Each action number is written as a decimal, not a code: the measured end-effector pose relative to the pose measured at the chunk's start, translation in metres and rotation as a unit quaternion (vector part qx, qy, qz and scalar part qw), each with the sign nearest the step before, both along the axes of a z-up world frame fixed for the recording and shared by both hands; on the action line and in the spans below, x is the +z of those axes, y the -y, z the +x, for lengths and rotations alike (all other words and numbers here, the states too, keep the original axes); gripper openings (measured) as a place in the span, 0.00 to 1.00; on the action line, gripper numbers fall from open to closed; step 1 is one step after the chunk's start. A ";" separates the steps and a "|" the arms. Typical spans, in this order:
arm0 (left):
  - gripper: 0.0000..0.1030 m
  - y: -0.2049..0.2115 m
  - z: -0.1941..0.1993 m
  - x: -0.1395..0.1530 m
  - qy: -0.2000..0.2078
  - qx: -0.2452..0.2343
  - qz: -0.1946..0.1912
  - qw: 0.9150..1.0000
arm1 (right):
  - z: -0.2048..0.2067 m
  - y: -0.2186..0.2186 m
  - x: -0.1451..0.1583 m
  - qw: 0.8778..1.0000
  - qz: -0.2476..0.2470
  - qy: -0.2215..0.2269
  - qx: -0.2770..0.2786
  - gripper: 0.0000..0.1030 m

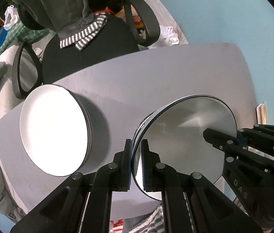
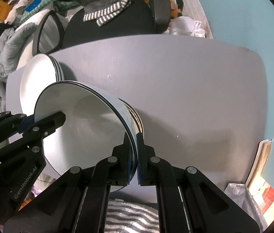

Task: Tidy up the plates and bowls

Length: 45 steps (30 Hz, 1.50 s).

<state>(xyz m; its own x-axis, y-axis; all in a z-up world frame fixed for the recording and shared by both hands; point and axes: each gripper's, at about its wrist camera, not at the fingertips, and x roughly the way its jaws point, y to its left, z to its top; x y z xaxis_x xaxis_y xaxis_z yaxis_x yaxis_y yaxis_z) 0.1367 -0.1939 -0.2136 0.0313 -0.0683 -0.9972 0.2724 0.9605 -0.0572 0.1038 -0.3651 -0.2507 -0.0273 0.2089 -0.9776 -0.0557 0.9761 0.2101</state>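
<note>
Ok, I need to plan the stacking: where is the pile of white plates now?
The pile of white plates sits at the grey table's left end in both wrist views, near the black chair, beside the steel bowl.

Blown-out plate (image 1: pixel 53 128) glare, fisheye-warped edges

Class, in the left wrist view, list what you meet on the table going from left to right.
Stack of white plates → left gripper clamped on the bowl's rim → metal bowl → right gripper on the opposite rim.
</note>
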 end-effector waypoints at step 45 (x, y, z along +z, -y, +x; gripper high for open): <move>0.11 -0.015 -0.003 -0.021 -0.039 0.021 -0.020 0.999 | 0.008 -0.018 -0.016 0.997 -0.019 -0.053 0.043 0.31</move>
<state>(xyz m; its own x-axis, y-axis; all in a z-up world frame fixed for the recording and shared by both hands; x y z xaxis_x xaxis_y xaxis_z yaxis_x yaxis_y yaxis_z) 0.1339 -0.1785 -0.2342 -0.0418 -0.1075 -0.9933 0.2255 0.9675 -0.1142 0.1113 -0.3470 -0.2669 -0.1479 0.1634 -0.9754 -0.1184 0.9762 0.1815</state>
